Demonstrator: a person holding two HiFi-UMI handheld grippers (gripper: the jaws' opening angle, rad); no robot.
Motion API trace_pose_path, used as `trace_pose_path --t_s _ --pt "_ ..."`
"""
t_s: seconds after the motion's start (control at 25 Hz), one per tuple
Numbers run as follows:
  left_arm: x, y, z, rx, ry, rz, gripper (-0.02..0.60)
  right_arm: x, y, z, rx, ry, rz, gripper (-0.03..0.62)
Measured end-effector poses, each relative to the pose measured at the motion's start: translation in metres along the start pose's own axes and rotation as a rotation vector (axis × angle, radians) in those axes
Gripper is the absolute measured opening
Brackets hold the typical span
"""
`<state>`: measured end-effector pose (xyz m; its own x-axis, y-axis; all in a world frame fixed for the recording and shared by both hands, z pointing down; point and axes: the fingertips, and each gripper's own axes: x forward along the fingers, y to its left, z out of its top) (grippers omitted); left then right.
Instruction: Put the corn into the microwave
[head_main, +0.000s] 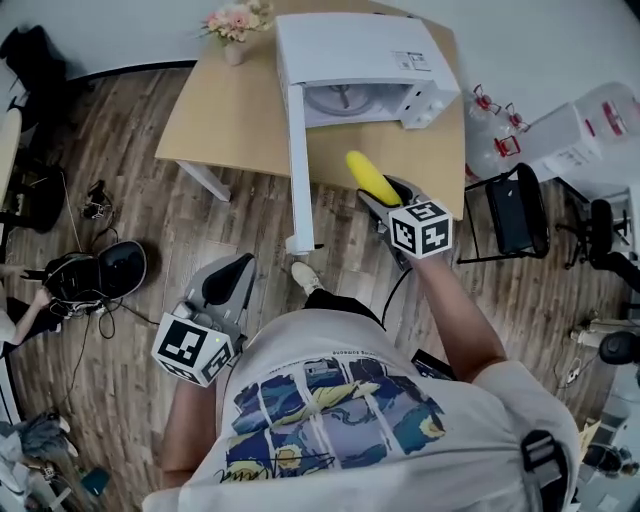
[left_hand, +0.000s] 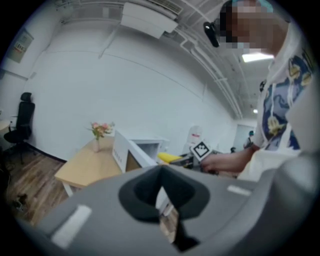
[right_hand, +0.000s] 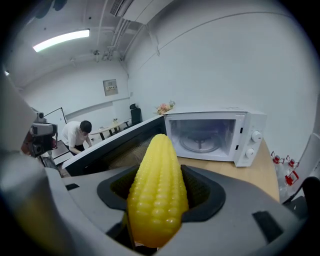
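- Left gripper (head_main: 228, 282), low at 7 o'clock — jaws pressed together.
- Right gripper (head_main: 388, 196) pinches the corn (head_main: 368, 172) above the table's (head_main: 220, 120) near edge, toward 12 o'clock.
- Microwave (head_main: 360, 60) door (head_main: 298, 150) swung wide — cavity (right_hand: 202, 137) open beyond the corn's tip.
- Corn's base is hidden between the jaws.

Nothing is reading clearly enough to make out as words or numbers. A printed label (head_main: 411, 61) is sitting on top of the microwave (head_main: 350, 45), a framed sign (right_hand: 110, 87) is hanging on the far wall, and a scrawled line (head_main: 268, 464) is running under the picture on the person's shirt (head_main: 400, 470), but all are showing too small or blurred to read. The cubes on the left gripper (head_main: 228, 283) and right gripper (head_main: 378, 195) are showing only black-and-white square patterns, no letters.
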<state>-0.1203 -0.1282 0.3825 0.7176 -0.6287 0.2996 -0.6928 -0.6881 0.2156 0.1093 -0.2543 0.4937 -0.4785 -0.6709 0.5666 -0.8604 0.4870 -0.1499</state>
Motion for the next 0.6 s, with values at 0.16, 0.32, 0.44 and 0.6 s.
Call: trace_pose_path --t_s 0.16,0.32,0.44,0.6 --pt "0.019 0.013 0.009 -0.006 0.008 0.018 0.009 0.044 -0.024 0.019 -0.024 0.012 0.011 0.255" --pt "0.036 0.028 0.014 -0.036 0.006 0.06 0.009 0.088 -0.048 0.029 -0.032 0.026 0.017 0.255" --pt "0.046 0.037 0.018 -0.054 0.004 0.098 0.009 0.121 -0.068 0.034 -0.049 0.04 0.005 0.255" --pt "0.051 0.047 0.019 -0.078 0.005 0.153 0.009 0.161 -0.09 0.043 -0.071 0.047 -0.007 0.255"
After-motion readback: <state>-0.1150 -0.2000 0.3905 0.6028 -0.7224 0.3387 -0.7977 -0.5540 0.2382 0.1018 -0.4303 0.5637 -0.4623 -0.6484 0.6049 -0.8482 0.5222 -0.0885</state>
